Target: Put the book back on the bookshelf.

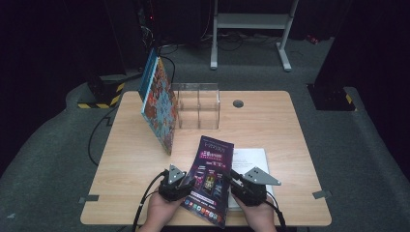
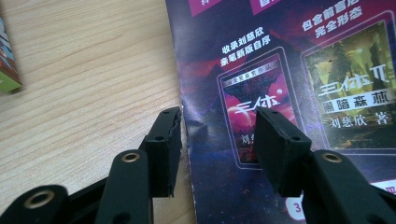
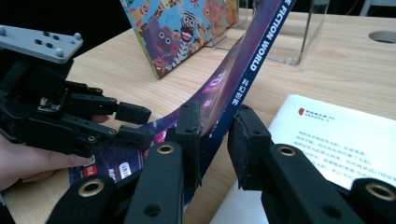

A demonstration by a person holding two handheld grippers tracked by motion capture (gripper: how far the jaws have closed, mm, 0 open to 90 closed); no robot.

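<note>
A dark purple magazine (image 1: pixel 210 169) with Chinese print lies at the table's front, between my two grippers. In the right gripper view the magazine (image 3: pixel 219 88) bows upward, its spine edge raised. My right gripper (image 3: pixel 215 111) is shut on that raised spine edge, and it comes in from the magazine's right side (image 1: pixel 231 178). My left gripper (image 2: pixel 217 114) straddles the left edge of the magazine (image 2: pixel 280 70), one jaw over the wood and one over the cover, with a wide gap between them. It stands open at the magazine's left (image 1: pixel 192 182) (image 3: pixel 135 123).
A colourful children's book (image 1: pixel 159 104) leans against a clear acrylic rack (image 1: pixel 198 104) at the back left of the wooden table (image 1: pixel 270 125). A white booklet (image 1: pixel 251 157) lies flat under the magazine's right side. A cable hole (image 1: pixel 238 103) sits behind the rack.
</note>
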